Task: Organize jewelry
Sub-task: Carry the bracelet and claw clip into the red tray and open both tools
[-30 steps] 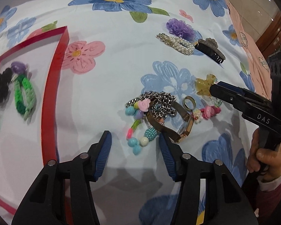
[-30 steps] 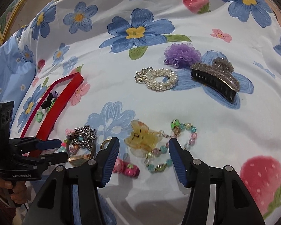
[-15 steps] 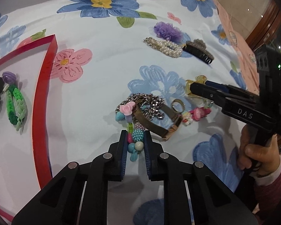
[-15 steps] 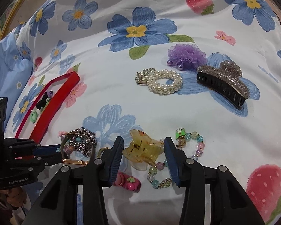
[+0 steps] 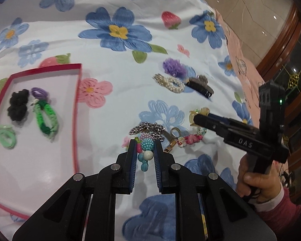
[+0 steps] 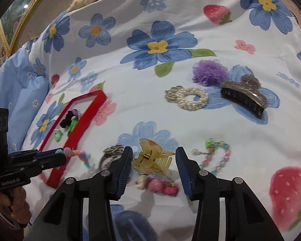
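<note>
So the whole thing sits on a flower-print bedspread (image 5: 130,76), with a red tray (image 5: 76,120) off to the left that already has a few hair ties in it: a black scrunchie (image 5: 18,107), a green braided band (image 5: 47,118), a pale green tie (image 5: 6,138).

Right of the tray, in the near middle, is the tangled pile. The left gripper (image 5: 144,150) is clamped down on a chunky bead bracelet (image 5: 145,148); in the right wrist view the beads look lifted off the cloth and trail out from the tips. A silver chain (image 5: 147,129) lies right against those beads, so my worry is it snags and gets dragged along, or the round beads just roll out of the pinch on the way to the tray.

The right gripper (image 6: 153,161) is spread wide around the yellow claw clip (image 6: 152,158), neither finger touching it as far as I can tell. Closing on the curved teeth could make it squirt sideways into the pastel bead bracelet (image 6: 216,156).

Farther right, well apart: a dark claw clip (image 6: 244,98), pearl band (image 6: 188,98), purple pom tie (image 6: 209,71).
</note>
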